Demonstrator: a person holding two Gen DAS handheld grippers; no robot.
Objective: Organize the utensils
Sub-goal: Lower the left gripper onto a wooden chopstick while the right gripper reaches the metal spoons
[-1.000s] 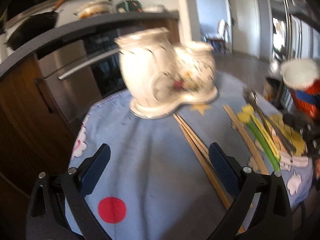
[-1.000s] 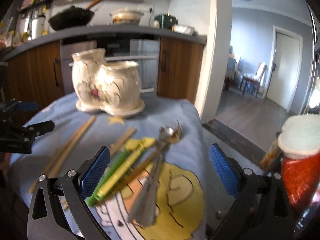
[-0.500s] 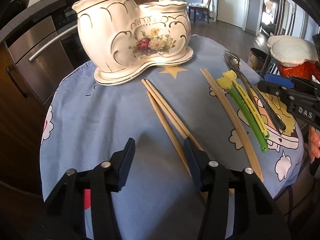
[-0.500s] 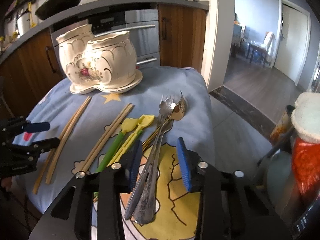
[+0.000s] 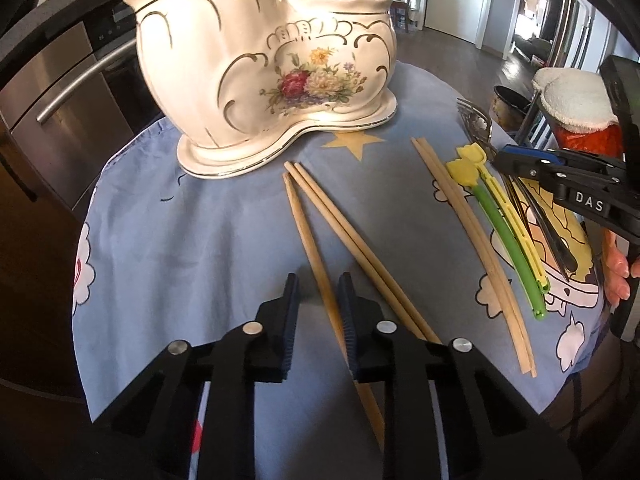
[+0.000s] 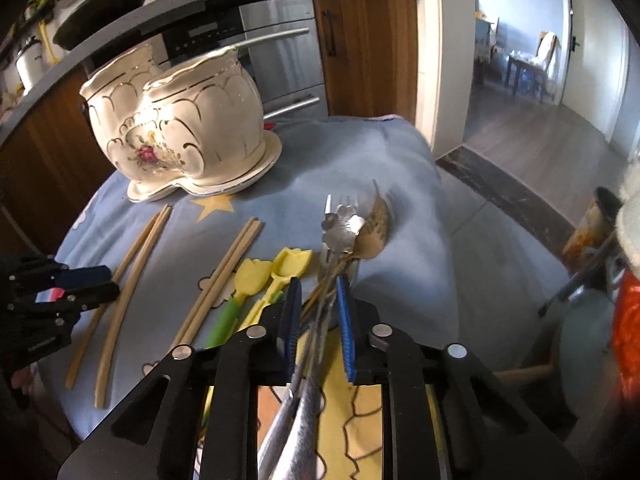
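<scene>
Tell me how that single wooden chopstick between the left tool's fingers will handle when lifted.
The chopstick looks thin, stiff and probably light. The closing left tool straddles it well off its middle, so it may tilt. Its smooth rounded shaft could roll or slip.

Each camera sits on its own gripper and looks forward and steeply down along the fingers, close above the table (image 5: 224, 236). The left wrist view faces the ceramic holder (image 5: 264, 76) from the table's near edge; the right wrist view faces it from further right. Both share the holder, the chopsticks (image 5: 344, 236) and the blue cloth, and each sees the other gripper at its edge.
</scene>
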